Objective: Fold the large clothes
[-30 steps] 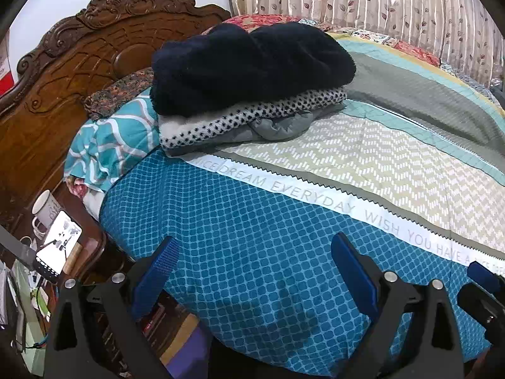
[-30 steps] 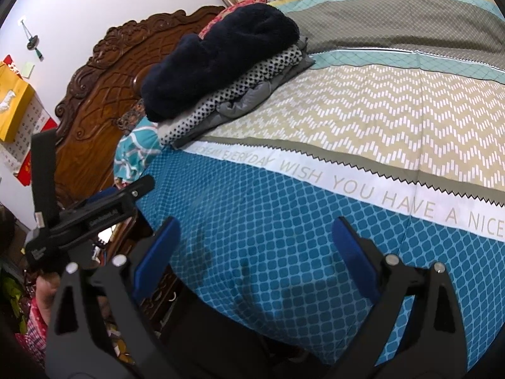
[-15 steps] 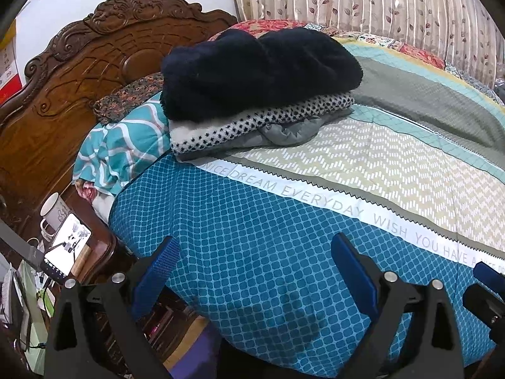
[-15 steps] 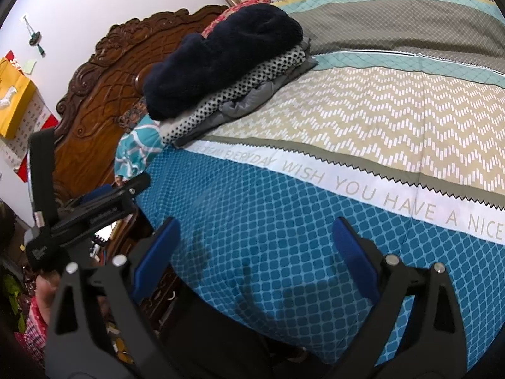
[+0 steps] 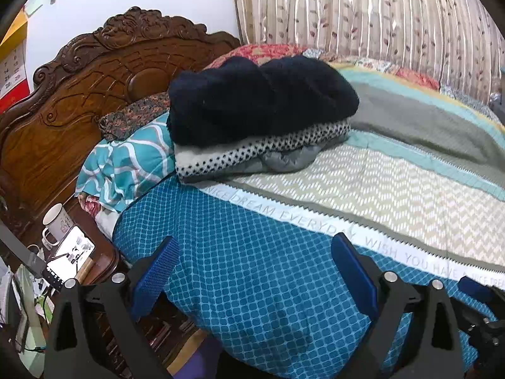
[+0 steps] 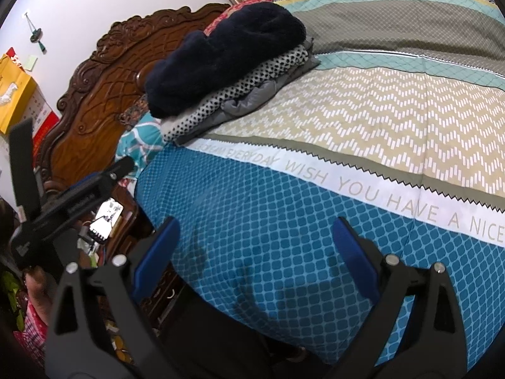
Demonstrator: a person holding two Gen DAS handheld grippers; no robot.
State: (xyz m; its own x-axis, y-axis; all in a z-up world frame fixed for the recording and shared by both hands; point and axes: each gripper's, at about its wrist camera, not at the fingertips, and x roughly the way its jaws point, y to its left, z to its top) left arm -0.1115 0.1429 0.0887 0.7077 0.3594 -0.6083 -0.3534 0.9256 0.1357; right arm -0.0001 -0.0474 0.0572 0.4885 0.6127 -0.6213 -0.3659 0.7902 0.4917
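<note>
1. Clothes pile [image 5: 252,120]: sits at the head end of the bed [image 5: 252,278], right by the carved headboard [image 5: 79,94], partly on the teal pillow [image 5: 126,164]. Three folded pieces counted, stacked: fuzzy navy top layer [image 5: 258,94], black-and-white dotted one [image 5: 262,154] in the middle, grey quilted one [image 5: 290,161] at the bottom.
2. Changed since a second ago: not the pile, just the view. Left camera now tipped up and pulled back a bit, more curtain [image 5: 363,15] and wall showing, stack higher in frame. Right view barely different.
3. Meaning for the task, as a guess: looks like the folding part is done, or a pause between garments. No loose garment anywhere on the bedspread, so nothing obvious to grab next.
4. Left gripper [image 5: 255,274]: spread wide, nothing between the blue pads, hanging over the blue checked end of the bed, well apart from the pile.
5. Right gripper [image 6: 255,255]: same deal, released and empty, over the same corner.
6. Other counts: two grippers, one mug [image 5: 58,224] and one lit phone [image 5: 71,257] on the nightstand beside the bed.
</note>
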